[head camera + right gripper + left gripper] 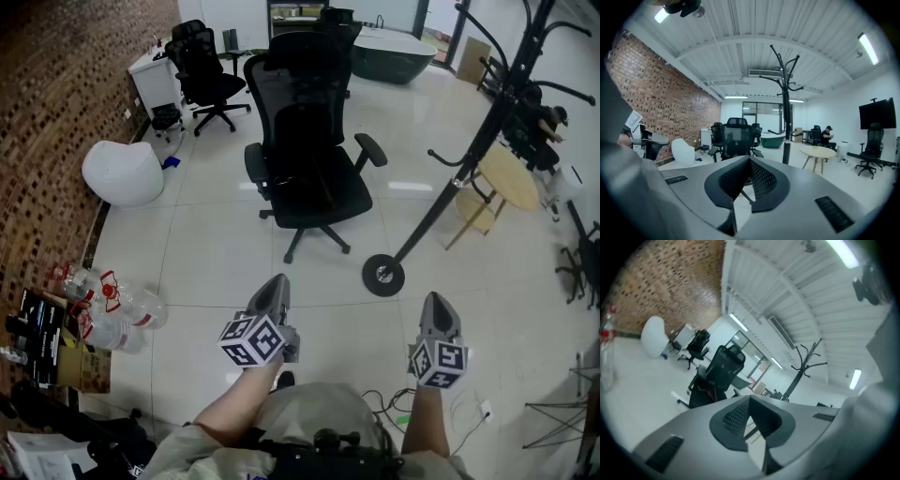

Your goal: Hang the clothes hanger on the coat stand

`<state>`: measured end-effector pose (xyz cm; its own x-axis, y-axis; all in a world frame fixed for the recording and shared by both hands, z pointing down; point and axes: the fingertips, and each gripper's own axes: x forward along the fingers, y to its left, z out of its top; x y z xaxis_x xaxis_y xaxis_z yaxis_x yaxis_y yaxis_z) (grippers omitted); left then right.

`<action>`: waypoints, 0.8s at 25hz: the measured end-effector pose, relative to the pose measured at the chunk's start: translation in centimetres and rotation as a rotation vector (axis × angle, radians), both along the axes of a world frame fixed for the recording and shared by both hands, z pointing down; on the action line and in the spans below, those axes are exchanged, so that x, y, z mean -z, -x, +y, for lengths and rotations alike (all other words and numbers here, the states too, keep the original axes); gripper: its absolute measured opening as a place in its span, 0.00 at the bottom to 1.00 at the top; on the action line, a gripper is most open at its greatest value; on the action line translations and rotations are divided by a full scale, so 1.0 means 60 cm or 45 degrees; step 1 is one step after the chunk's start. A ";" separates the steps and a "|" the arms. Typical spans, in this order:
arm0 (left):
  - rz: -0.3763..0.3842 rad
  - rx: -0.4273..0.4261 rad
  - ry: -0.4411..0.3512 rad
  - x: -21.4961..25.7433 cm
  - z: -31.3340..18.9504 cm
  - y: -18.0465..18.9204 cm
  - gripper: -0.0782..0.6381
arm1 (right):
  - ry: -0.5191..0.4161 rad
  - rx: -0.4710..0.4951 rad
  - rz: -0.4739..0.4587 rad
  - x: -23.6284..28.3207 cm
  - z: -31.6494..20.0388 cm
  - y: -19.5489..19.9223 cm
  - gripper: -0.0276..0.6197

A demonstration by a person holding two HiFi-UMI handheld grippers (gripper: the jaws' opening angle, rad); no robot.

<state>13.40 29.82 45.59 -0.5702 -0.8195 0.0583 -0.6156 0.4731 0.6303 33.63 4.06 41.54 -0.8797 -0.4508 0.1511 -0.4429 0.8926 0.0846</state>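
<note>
The black coat stand (441,202) leans across the head view at the right, its round base (383,275) on the white floor ahead of my right gripper (435,302). In the right gripper view the stand (786,108) rises straight ahead with bare curved hooks at the top. No clothes hanger shows clearly in any view. My left gripper (278,283) points at the black office chair (309,159). Both grippers are held low near the person's body. In the left gripper view the left gripper (750,398) is shut and empty. The right gripper (750,158) is shut and empty too.
A white beanbag (122,172) and water bottles (117,314) lie by the brick wall at the left. A round wooden table (511,178) stands behind the coat stand. More office chairs (206,66) and a dark tub (394,52) are at the back. A person (828,136) sits far off.
</note>
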 end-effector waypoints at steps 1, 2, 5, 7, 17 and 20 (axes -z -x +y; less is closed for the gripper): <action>-0.114 -0.024 0.058 0.018 0.008 0.007 0.12 | -0.009 0.014 -0.004 0.005 0.021 0.022 0.04; -0.224 -0.045 0.116 0.035 0.017 0.015 0.12 | -0.017 0.028 -0.008 0.009 0.043 0.045 0.04; -0.476 -0.082 0.258 0.069 0.051 0.053 0.12 | -0.043 0.072 -0.028 0.018 0.112 0.125 0.04; -0.566 -0.081 0.303 0.080 0.093 0.088 0.12 | -0.052 0.118 -0.050 0.021 0.174 0.184 0.04; -0.687 0.043 0.416 0.111 0.136 0.220 0.12 | -0.036 0.322 -0.079 0.029 0.273 0.391 0.04; -0.643 0.054 0.453 0.113 0.102 0.259 0.12 | -0.009 0.366 -0.096 0.029 0.245 0.450 0.04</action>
<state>-2.14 35.93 38.79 -0.6300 -0.7756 0.0382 -0.7730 0.6311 0.0654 6.63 18.74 39.79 -0.9801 -0.1824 0.0785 -0.1773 0.9818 0.0676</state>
